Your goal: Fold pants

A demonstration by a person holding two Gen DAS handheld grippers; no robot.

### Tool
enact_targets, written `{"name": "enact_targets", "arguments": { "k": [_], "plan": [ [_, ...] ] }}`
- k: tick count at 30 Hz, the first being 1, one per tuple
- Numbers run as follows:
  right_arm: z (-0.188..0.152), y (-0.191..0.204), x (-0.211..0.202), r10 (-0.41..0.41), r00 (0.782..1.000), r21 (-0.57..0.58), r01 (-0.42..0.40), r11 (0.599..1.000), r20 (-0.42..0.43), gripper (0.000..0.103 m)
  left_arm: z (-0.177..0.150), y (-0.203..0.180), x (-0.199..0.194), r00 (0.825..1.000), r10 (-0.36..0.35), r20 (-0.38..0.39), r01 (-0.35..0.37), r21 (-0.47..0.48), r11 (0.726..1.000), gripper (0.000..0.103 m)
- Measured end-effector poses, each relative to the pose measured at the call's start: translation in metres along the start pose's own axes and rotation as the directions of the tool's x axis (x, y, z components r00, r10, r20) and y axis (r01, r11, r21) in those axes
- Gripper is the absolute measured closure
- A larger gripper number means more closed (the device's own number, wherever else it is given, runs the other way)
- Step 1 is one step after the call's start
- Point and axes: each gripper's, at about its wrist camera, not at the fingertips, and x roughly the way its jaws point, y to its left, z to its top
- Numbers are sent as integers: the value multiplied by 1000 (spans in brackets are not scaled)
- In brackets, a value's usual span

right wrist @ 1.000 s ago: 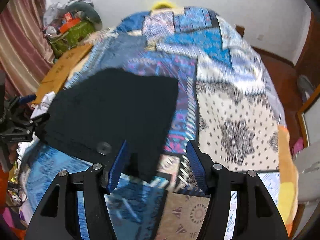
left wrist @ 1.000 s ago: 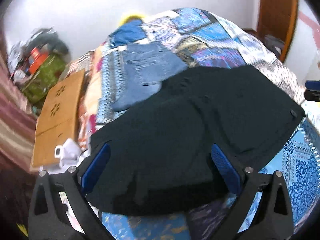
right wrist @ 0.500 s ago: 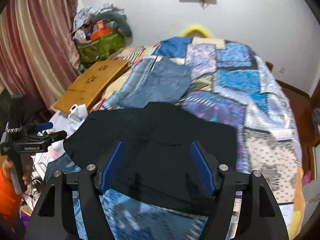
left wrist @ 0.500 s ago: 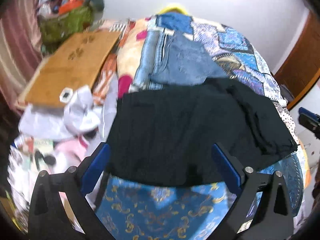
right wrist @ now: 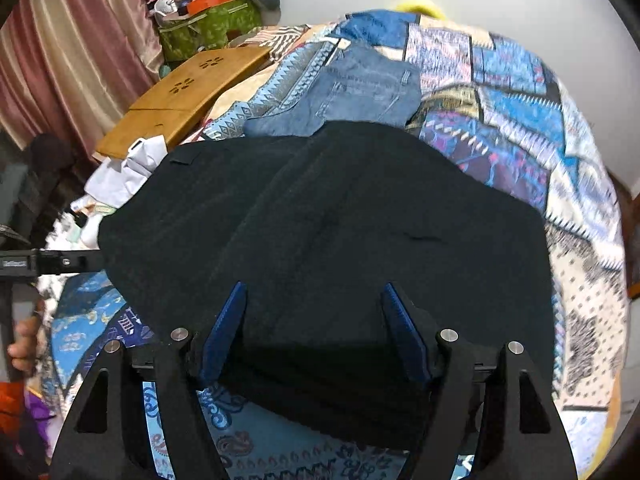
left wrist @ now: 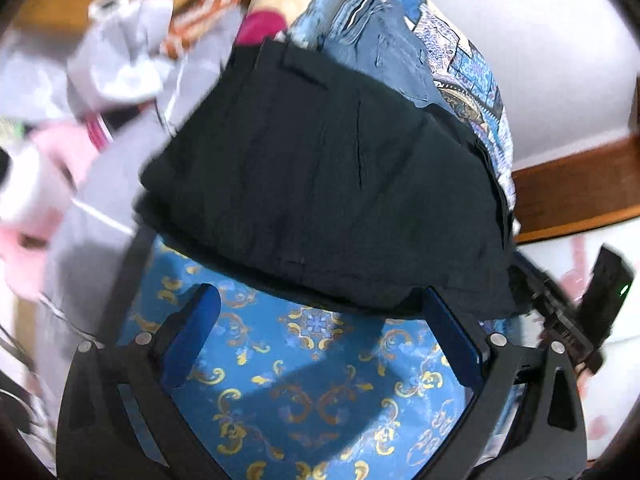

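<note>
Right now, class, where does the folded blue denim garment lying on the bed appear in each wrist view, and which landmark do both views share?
Left wrist view: the folded blue denim garment lies at top centre, beyond the far edge of the black pants.
Right wrist view: it lies above centre, again just past the black pants.
Shared landmark: the blue patchwork bedspread.

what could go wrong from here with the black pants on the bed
The black fabric pants overlap the folded blue denim jeans, so a drag might disturb those. The open left gripper hovers over bare blue patterned bedspread and may pinch it. The open right gripper, jaws just widened, holds nothing.
</note>
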Motion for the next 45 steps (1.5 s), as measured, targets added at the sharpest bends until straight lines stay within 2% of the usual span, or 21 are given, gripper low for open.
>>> {"name": "enact_targets", "arguments": {
  "k": [4, 11, 13, 15, 16, 18, 21, 23, 24, 26, 27, 29, 34, 37, 41, 43, 45],
  "plan": [
    [-4, 3, 1, 0, 1000, -16, 0, 1000, 12, 35, 8, 9, 7, 995, -103, -9, 102, -72, 992, 1],
    [-2, -1, 4, 27, 1000, -11, -27, 1000, 12, 34, 36, 21, 24, 985, -170, -37, 163, -144, 976, 3],
    [-3, -3, 4, 36, 999, -6, -35, 999, 17, 34, 44, 24, 24, 989, -146, -14, 142, -154, 978, 19],
    [-3, -4, 4, 43, 999, -3, -43, 999, 19, 33, 47, 29, 25, 994, -108, -2, 106, -163, 981, 43],
    [-4, -4, 4, 47, 999, 0, -47, 999, 21, 33, 48, 32, 24, 996, -93, 8, 93, -169, 981, 47],
    [-4, -4, 4, 51, 998, 3, -51, 999, 26, 33, 48, 33, 23, 996, -78, 30, 82, -169, 982, 62],
    [-6, -5, 3, 58, 998, 13, -59, 998, 33, 33, 46, 29, 19, 997, -40, 63, 48, -135, 990, 71],
    [-6, -6, 1, 63, 997, 18, -63, 998, 34, 33, 46, 17, 14, 994, 32, 100, -24, -75, 997, 76],
    [-7, -7, -1, 66, 997, 20, -66, 998, 33, 33, 44, 4, 9, 988, 86, 128, -83, -27, 996, 79],
    [-10, -8, -4, 66, 997, 20, -67, 998, 35, 33, 37, -26, -6, 961, 175, 216, -197, 84, 977, 82],
    [-12, -8, -7, 65, 997, 18, -66, 998, 38, 33, 33, -42, -14, 942, 207, 265, -249, 137, 959, 83],
    [-19, -9, -16, 55, 997, 22, -57, 998, 51, 34, 27, -69, -29, 911, 226, 345, -310, 213, 927, 84],
    [-36, -28, -43, 75, 994, 86, -83, 993, 85, 35, 30, -127, -58, 869, 175, 463, -339, 301, 891, 85],
    [-47, -42, -59, 64, 992, 123, -77, 989, 106, 35, 33, -168, -72, 838, 135, 529, -366, 361, 858, 85],
    [-64, -62, -68, 48, 993, 180, -68, 981, 110, 35, 26, -229, -77, 810, 61, 583, -381, 444, 811, 85],
    [-74, -72, -69, 41, 994, 210, -62, 976, 106, 35, 23, -254, -71, 807, 31, 590, -374, 470, 800, 85],
    [-82, -81, -70, 45, 993, 237, -69, 969, 107, 35, 18, -283, -63, 815, -13, 579, -353, 514, 782, 86]
  ]
}}
